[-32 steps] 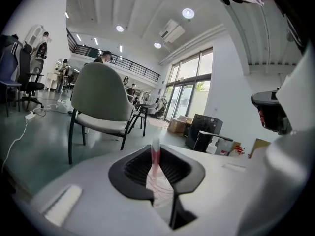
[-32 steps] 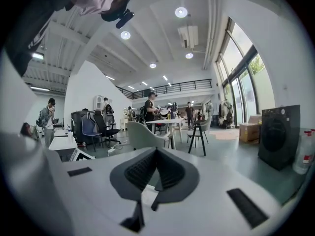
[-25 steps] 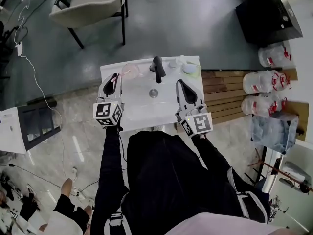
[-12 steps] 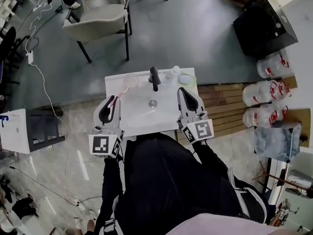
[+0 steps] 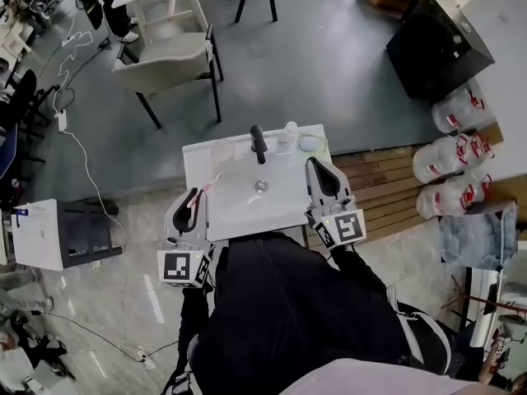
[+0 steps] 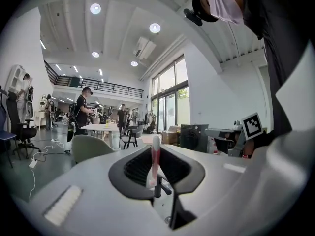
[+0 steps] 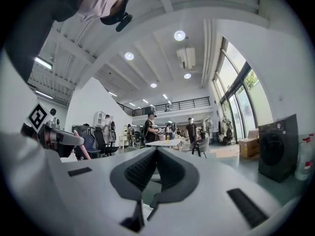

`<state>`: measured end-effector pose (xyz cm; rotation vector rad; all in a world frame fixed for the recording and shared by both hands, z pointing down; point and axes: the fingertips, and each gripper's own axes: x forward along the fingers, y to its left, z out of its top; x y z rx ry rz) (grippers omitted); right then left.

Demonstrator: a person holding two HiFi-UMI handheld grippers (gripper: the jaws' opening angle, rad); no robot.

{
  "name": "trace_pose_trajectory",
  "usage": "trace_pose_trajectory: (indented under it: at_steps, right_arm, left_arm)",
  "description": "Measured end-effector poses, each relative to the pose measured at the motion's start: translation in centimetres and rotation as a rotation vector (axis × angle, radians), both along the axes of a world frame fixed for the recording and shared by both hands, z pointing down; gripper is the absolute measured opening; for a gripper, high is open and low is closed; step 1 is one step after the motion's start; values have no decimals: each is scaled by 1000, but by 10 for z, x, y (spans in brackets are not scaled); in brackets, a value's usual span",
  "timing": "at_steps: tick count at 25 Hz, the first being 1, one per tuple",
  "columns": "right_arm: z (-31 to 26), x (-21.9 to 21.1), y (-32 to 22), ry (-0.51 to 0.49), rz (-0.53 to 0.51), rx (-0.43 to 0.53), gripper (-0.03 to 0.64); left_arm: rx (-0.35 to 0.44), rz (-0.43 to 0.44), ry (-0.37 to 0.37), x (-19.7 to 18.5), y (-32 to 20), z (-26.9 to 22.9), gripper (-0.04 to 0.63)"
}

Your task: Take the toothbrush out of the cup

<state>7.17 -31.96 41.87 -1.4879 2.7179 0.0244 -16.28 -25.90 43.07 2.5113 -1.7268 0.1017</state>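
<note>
Open-plan hall, white washbasin below us | step: toothbrush already clear of cup, clamped in our left hand-held gripper over the basin's left edge | right hand-held gripper closed, empty | next, we judge: a steady carry to a set-down spot.

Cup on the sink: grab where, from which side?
Probably grip the cup across its round wall, jaws level, coming from the front of the sink. It stands upright at the back left, faucet close on its right. The right gripper is free; the left gripper holds the toothbrush.
</note>
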Motion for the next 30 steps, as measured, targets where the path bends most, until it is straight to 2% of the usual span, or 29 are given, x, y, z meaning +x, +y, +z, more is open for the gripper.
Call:
trace_pose_trajectory:
  at_steps: [5,30]
  right_arm:
    - [-5,-5,6,-3,0,5,0]
    - [-10,5,18,4,20,17,0]
  left_arm:
    - [14,30,0,9,-4,-5,54]
    - [44,-13,17,3,0,-14,54]
